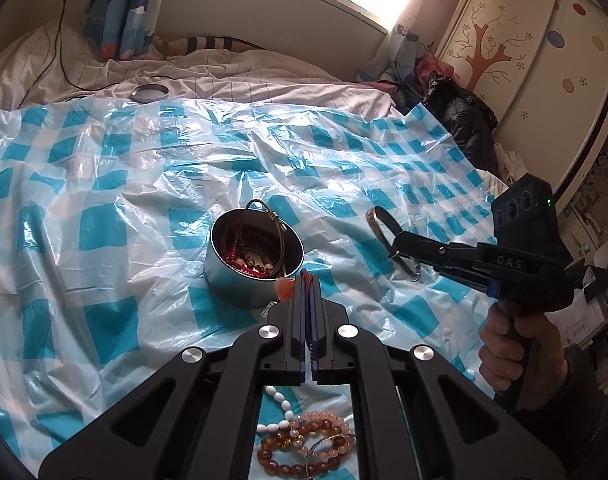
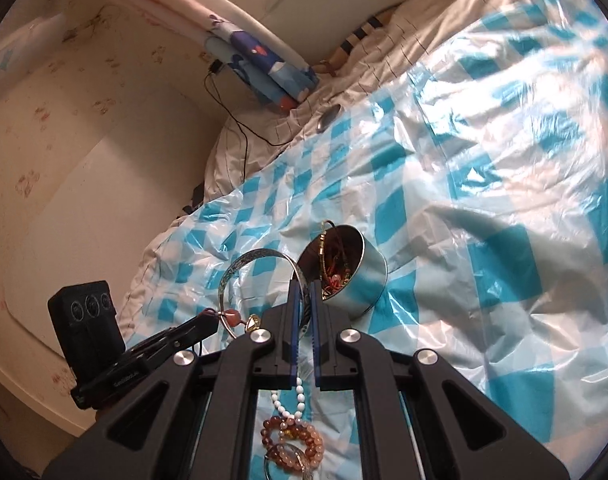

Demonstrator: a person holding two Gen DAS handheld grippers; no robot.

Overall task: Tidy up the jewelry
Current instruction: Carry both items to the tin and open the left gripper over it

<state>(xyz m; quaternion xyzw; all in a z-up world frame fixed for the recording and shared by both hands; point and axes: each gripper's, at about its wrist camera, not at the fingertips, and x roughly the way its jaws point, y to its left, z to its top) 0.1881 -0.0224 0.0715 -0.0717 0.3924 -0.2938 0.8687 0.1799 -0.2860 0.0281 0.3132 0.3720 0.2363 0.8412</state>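
Left gripper (image 1: pixel 307 280) pinches a red cord (image 1: pixel 307 277); right gripper (image 2: pixel 304 288) grips a bangle (image 2: pixel 256 258) — tin (image 1: pixel 256 260) between, bead bracelets (image 1: pixel 304 448) below.

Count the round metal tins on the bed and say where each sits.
2. An open tin with jewelry inside stands mid-sheet, ahead of both grippers; a shallower tin or lid lies at the sheet's far edge. Others may be hidden.

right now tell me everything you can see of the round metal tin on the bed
The round metal tin is a low, shiny silver cylinder, open at the top, sitting upright on the blue and white checked plastic sheet. Inside lie red beads and other jewelry; a dark cord bracelet arches above its rim. A separate round lid lies far behind it. Neither set of tongs touches it.
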